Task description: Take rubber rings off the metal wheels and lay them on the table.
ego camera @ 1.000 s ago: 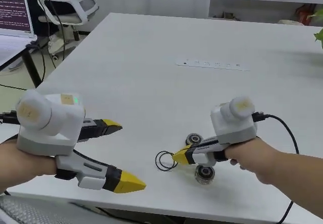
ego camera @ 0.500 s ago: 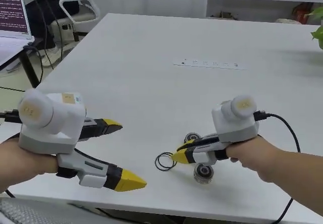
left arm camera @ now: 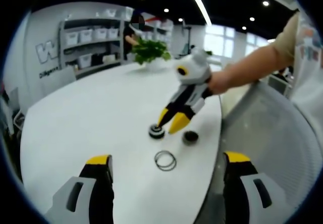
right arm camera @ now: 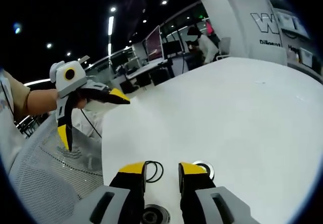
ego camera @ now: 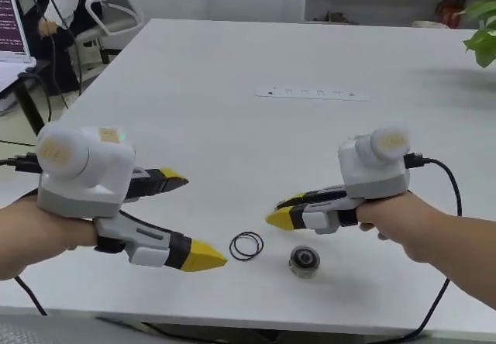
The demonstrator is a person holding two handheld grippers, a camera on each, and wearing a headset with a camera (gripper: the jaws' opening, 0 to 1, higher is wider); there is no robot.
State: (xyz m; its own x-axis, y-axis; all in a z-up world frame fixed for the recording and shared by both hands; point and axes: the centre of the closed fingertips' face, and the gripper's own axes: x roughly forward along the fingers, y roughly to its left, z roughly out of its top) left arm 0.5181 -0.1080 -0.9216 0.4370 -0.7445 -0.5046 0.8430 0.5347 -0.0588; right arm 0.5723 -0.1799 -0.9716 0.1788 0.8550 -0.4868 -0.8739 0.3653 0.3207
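Left gripper point(ego camera: 199, 220) sat at the lower left of the head view, jaws spread wide, nothing between them. Right gripper point(ego camera: 277, 211) was over at the lower right, its yellow tips a narrow gap apart and empty, held just above the white table point(ego camera: 232, 135).

Down between the two sets of tips lay the rubber rings point(ego camera: 246, 245): two thin black loops, overlapping, flat on the table and touching neither gripper. Just right of them, one metal wheel point(ego camera: 304, 260) lay flat below the right gripper's jaws.

In the left gripper view, a second metal wheel point(left arm camera: 157, 131) sat beside the right gripper's tips. Whether it carried a ring, could not tell.

Farther up the table, a white power strip point(ego camera: 310, 93) lay at upper centre. At the upper right edge, green plant leaves point(ego camera: 482, 40).
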